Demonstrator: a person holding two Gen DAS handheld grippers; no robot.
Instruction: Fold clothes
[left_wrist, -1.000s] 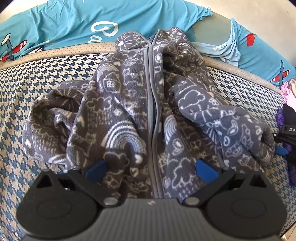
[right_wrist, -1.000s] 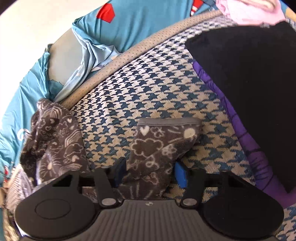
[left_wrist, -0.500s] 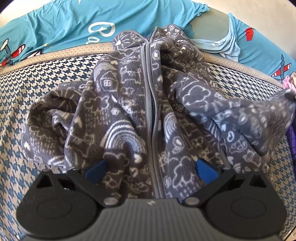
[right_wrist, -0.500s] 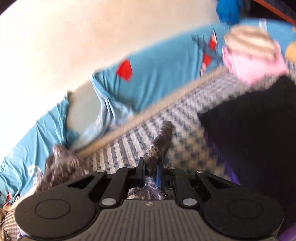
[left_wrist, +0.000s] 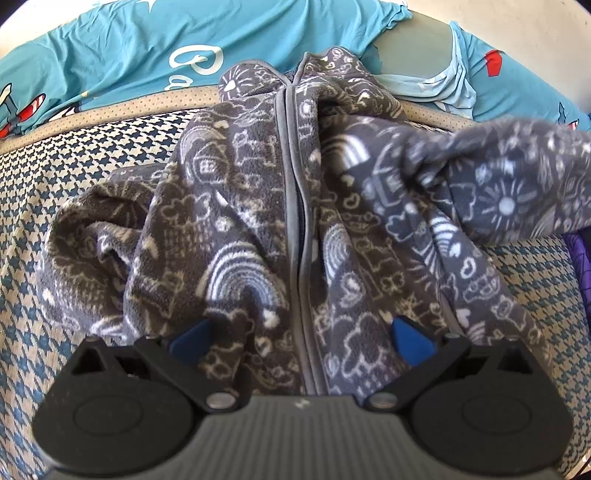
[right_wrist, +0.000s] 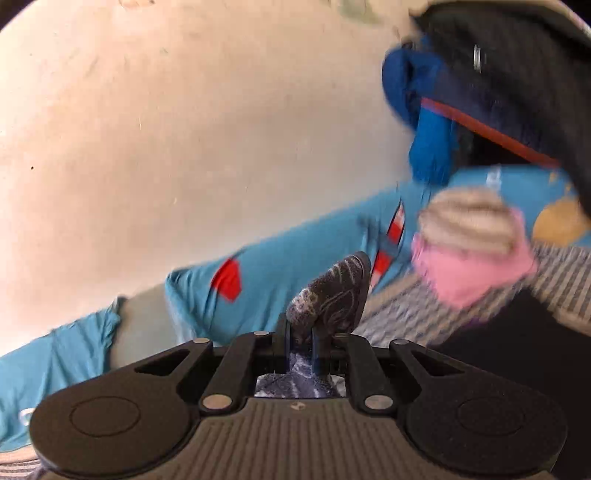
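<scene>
A grey fleece zip jacket (left_wrist: 258, 229) with white doodle print lies crumpled on the houndstooth mattress (left_wrist: 44, 177), zipper running up the middle. My left gripper (left_wrist: 299, 338) hovers open over its lower hem, blue pads apart on either side of the zipper. The jacket's right sleeve (left_wrist: 517, 184) is lifted off the bed toward the right edge. In the right wrist view my right gripper (right_wrist: 300, 339) is shut on the sleeve cuff (right_wrist: 332, 295), which sticks up between the pads.
A teal printed sheet (left_wrist: 147, 48) lies bunched along the far edge by the cream wall (right_wrist: 184, 129). Pink and striped clothes (right_wrist: 472, 251), a dark garment (right_wrist: 517, 369) and blue fabric (right_wrist: 428, 110) sit at the right.
The right gripper closed on the sleeve cuff and rose, tilting up toward the wall. The sleeve lifted off the mattress. The left gripper stayed in place.
</scene>
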